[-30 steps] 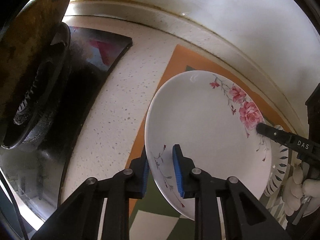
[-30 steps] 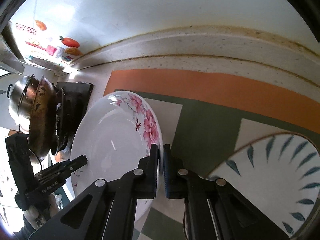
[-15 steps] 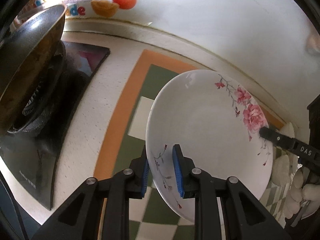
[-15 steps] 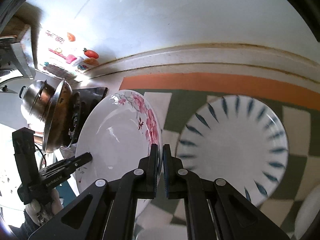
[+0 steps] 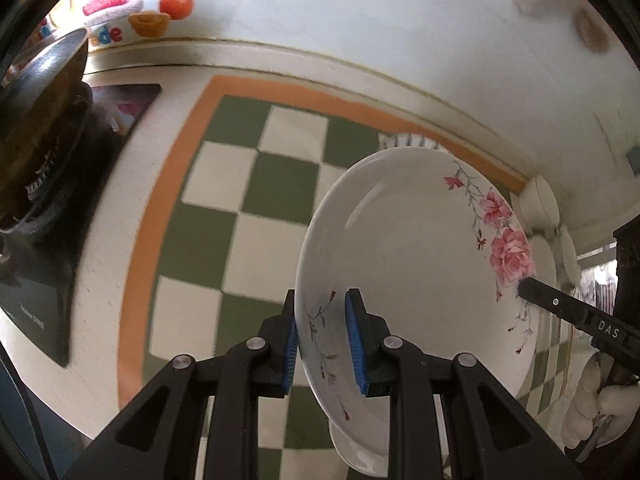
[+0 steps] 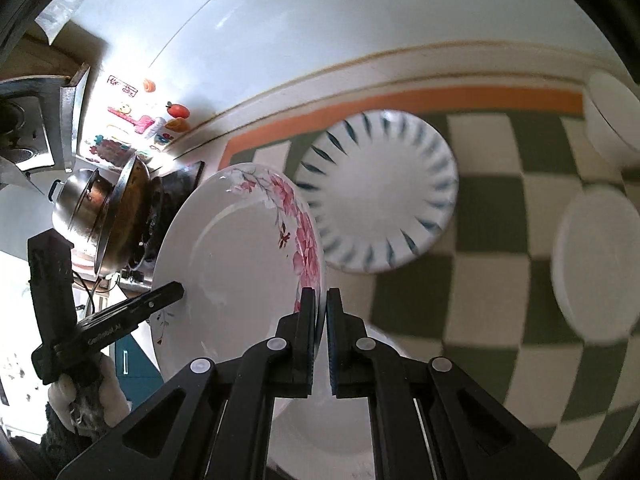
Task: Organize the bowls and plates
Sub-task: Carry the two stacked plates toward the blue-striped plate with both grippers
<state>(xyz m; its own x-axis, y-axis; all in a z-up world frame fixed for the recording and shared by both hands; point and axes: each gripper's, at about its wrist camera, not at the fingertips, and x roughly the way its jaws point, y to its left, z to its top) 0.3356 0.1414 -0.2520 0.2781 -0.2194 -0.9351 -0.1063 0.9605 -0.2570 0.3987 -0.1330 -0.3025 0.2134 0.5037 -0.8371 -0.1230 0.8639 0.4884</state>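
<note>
We carry the floral plate [image 5: 416, 264] tilted above the checkered mat [image 5: 256, 184], left gripper [image 5: 320, 336] and right gripper [image 6: 322, 328] each clamped on opposite rims. Next: we judge it needs lowering onto a stack near the mat's right edge.

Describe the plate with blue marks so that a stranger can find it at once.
On the green-and-white checkered mat, look near its orange border by the wall. The blue-marked plate lies flat there. Only it has dark blue leaf strokes around the rim.
</note>
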